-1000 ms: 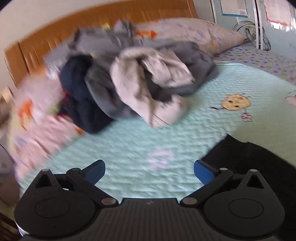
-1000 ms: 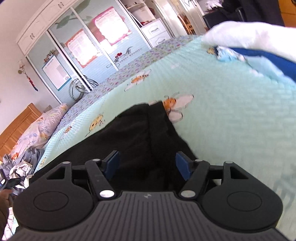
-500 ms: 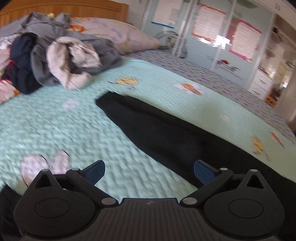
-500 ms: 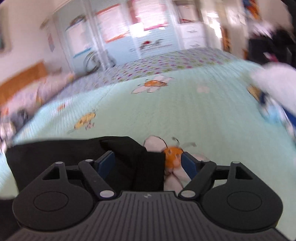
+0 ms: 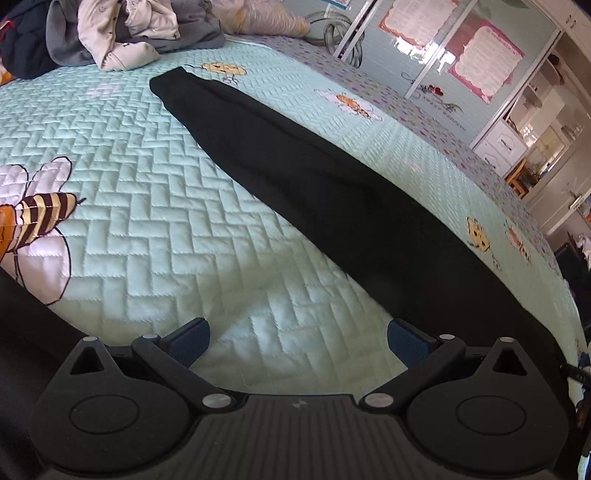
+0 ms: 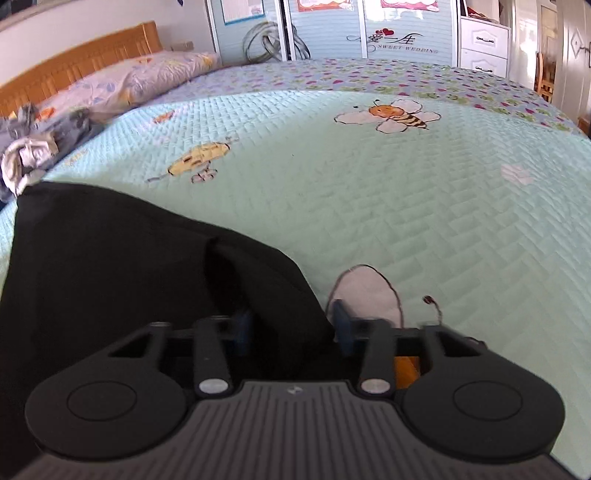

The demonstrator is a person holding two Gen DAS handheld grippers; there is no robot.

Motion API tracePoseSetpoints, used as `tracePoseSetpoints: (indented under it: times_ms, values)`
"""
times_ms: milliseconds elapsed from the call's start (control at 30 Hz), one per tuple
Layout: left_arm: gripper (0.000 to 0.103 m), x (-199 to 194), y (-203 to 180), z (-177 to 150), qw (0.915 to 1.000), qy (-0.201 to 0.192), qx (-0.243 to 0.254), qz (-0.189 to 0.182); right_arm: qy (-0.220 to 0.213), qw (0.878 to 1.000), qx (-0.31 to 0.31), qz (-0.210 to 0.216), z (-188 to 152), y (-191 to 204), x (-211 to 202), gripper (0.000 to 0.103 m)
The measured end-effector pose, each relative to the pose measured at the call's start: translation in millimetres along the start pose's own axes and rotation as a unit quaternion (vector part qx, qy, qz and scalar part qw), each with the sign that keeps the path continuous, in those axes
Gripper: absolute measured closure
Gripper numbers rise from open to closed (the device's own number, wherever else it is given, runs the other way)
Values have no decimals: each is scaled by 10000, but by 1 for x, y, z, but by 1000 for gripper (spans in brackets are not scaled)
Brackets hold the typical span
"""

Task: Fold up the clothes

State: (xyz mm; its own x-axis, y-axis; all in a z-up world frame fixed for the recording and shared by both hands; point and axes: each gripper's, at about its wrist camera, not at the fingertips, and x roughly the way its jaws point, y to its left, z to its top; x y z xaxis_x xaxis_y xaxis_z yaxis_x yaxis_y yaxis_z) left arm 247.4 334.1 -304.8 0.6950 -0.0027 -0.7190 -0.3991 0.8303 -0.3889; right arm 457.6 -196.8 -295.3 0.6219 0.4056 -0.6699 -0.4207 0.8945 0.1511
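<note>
A long black garment [image 5: 332, 192] lies flat on the mint quilted bedspread [image 5: 155, 229], running diagonally from the far left to the near right. My left gripper [image 5: 297, 336] is open low over bare quilt, and its right finger [image 5: 404, 338] sits at the garment's near edge. In the right wrist view, the garment's end [image 6: 110, 258] is folded into a ridge. That ridge runs between the narrowed fingers of my right gripper [image 6: 291, 326], which pinch it. The fabric fills the gap between them.
A heap of grey, beige and navy clothes [image 5: 110, 33] lies by the pillow [image 6: 129, 85] and the wooden headboard [image 6: 77, 70]. Wardrobe doors [image 6: 332, 26] and white drawers [image 6: 484, 44] stand beyond the far side of the bed. Bee pictures [image 6: 395, 114] decorate the quilt.
The left gripper swung from the clothes heap down to the quilt beside the black garment. The right gripper's fingers came closer together around the garment's folded end.
</note>
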Motion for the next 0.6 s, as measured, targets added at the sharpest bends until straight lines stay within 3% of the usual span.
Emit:
tracePoseSetpoints:
  times_ms: [100,333,467,600]
  values:
    - [1,2,-5,1,10000,14,52,36,-85,9999,27,-89,-1,5,-1,95]
    - [1,3,-18,1,9998,0,173,-69,-407,9934,526,-939,10,-17,0,96]
    - [1,7,-24,3,9997,23,175,-155,-447,9913,827,-919,2,-25,-5,94]
    - [1,13,-33,5,9991,101,339,-243,-487,9884,1129,-891,-5,-34,-10,68]
